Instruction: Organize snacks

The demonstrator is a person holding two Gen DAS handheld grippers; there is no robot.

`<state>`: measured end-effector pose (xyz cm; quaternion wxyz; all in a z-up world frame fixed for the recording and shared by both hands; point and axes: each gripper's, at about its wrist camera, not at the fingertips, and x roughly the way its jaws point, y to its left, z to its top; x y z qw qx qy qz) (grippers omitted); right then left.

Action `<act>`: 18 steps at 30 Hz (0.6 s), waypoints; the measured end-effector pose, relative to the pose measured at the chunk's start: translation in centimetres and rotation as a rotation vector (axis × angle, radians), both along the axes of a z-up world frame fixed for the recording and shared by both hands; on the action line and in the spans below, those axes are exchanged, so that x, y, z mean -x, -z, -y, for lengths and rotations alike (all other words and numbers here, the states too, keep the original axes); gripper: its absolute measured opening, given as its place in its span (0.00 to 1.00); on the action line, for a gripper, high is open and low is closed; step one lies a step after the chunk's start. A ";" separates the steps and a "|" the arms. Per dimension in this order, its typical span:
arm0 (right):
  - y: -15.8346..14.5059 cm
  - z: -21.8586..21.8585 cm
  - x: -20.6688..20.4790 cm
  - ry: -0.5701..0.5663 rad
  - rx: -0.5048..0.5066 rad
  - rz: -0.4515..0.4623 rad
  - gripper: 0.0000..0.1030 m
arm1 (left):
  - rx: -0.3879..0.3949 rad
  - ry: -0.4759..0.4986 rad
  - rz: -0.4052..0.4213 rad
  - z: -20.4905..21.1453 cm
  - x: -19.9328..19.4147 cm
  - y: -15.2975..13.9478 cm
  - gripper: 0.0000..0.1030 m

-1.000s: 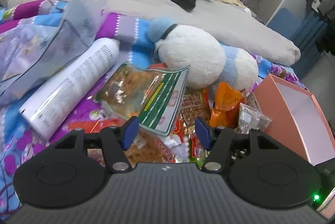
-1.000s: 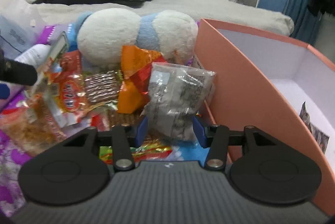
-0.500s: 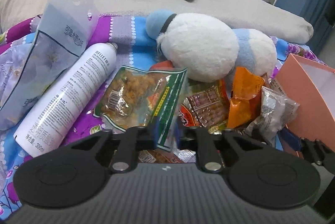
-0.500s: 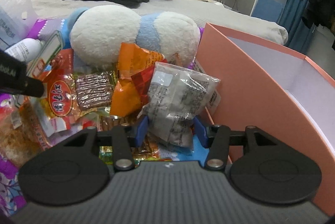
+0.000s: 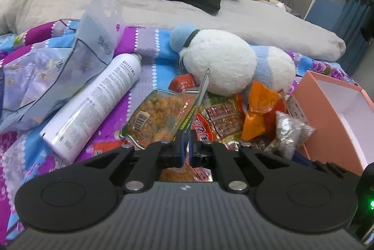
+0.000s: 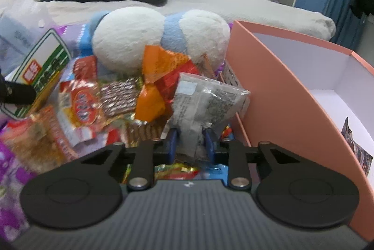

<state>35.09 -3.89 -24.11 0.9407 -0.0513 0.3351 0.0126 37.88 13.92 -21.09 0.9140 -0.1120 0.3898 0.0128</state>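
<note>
Bedspread (image 5: 149,72) carries nearly all snacks loose beside the pink box (image 6: 268,77), apparently almost empty; left gripper (image 5: 185,148) clamped on the green-edged packet (image 5: 161,116), right gripper (image 6: 190,143) closing around the grey packet (image 6: 208,102), so sorting has barely begun.

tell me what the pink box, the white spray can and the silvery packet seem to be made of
Pink box: probably matte cardboard, with thin flat walls and a white lining.
White spray can: likely coated metal, a smooth cylinder with a soft sheen.
Silvery packet: thin crinkly plastic film, possibly foil-backed, creased and glinting.
</note>
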 end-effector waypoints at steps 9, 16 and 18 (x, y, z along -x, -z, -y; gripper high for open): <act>-1.6 0.7 4.3 -0.097 -0.040 -0.066 0.22 | -0.006 0.018 -0.009 1.6 5.8 -2.2 0.04; -2.7 1.9 8.8 -0.149 -0.058 -0.118 0.21 | -0.007 0.009 -0.011 2.8 11.3 -3.5 0.03; -3.0 2.3 10.3 -0.166 -0.056 -0.127 0.21 | -0.021 0.012 -0.006 3.2 13.0 -4.0 0.03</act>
